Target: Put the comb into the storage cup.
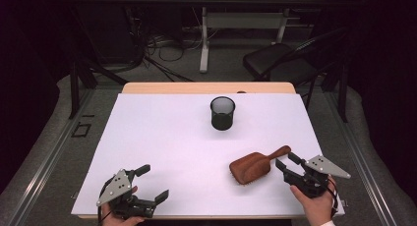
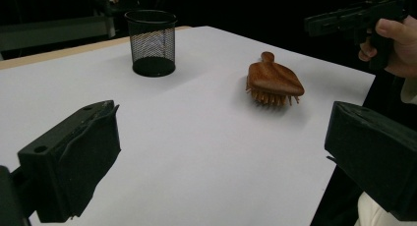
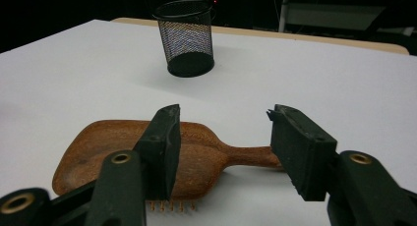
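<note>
Jaws open on both: right gripper (image 3: 223,152) straddles hairbrush (image 1: 255,165) handle, left gripper (image 1: 147,184) idle. Brush sits bristles-down on tabletop (image 1: 162,132), nearer than mesh cup (image 1: 223,113). Suggest centring handle, then closing squarely.

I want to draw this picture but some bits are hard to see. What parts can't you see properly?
- Hairbrush bristles: the wooden back faces up, so just the tips peek out underneath in both gripper views.
- Brush handle tip: in the right gripper view a black jaw of the right gripper covers it.
- Mesh cup: its bottom looks dark in the high view, so whether it is empty is unclear.
- Left gripper: the bottom edge cuts off the hand holding it in the high view.
</note>
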`<state>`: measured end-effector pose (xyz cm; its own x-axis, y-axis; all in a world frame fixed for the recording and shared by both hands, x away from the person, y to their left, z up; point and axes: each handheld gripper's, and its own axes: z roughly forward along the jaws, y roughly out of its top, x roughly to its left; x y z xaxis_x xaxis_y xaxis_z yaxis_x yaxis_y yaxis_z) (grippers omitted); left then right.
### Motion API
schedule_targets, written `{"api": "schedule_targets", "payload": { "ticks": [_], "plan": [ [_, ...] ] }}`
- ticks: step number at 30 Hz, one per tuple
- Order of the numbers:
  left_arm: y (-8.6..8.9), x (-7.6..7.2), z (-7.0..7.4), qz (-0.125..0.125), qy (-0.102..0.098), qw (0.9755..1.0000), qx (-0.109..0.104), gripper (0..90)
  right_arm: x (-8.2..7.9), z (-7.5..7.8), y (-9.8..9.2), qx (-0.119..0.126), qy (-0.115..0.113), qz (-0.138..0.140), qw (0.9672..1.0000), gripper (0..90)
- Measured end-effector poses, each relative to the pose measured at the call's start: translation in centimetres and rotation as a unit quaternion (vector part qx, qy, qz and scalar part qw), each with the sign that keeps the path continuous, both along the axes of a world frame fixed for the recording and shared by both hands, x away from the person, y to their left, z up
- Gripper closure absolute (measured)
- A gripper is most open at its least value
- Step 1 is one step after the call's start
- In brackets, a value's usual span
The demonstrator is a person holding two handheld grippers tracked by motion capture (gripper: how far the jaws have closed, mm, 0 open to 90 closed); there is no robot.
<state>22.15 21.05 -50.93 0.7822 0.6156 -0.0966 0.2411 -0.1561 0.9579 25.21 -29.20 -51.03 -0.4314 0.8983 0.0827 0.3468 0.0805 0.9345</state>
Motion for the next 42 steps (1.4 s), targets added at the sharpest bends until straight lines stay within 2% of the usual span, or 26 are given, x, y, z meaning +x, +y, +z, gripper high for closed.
{"api": "schedule_targets", "payload": {
  "ticks": [4,8,23,27,33,38,39,42],
  "plan": [
    [0.0,0.0,0.0,-0.002,-0.002,1.0000,0.000,0.4,1.1,0.2,-0.3,0.007,0.017,-0.010,0.9998,50.2],
    [0.0,0.0,-0.1,-0.001,0.001,1.0000,0.000,0.5,2.2,0.2,-0.3,0.002,0.031,-0.014,0.9994,52.6],
    [0.1,0.0,-0.1,0.006,0.003,1.0000,0.004,0.6,5.5,0.8,0.7,-0.025,0.048,-0.011,0.9985,63.4],
    [0.1,0.0,-0.1,0.007,0.003,1.0000,0.002,0.6,6.5,0.8,0.9,-0.021,0.051,-0.013,0.9984,65.6],
    [0.0,0.0,-0.1,0.007,0.005,1.0000,0.003,0.6,7.8,0.8,1.3,-0.015,0.072,-0.010,0.9973,69.3],
    [0.0,0.0,-0.2,0.007,0.005,1.0000,0.002,0.6,8.5,0.7,1.8,-0.028,0.084,-0.012,0.9960,72.4],
    [0.0,0.0,-0.2,0.007,0.006,1.0000,0.003,0.6,8.8,0.7,2.0,-0.037,0.089,-0.014,0.9953,74.6],
    [0.0,0.0,-0.2,0.007,0.006,1.0000,0.003,0.6,9.2,0.6,2.1,-0.043,0.097,-0.020,0.9941,78.8]
  ]
}}
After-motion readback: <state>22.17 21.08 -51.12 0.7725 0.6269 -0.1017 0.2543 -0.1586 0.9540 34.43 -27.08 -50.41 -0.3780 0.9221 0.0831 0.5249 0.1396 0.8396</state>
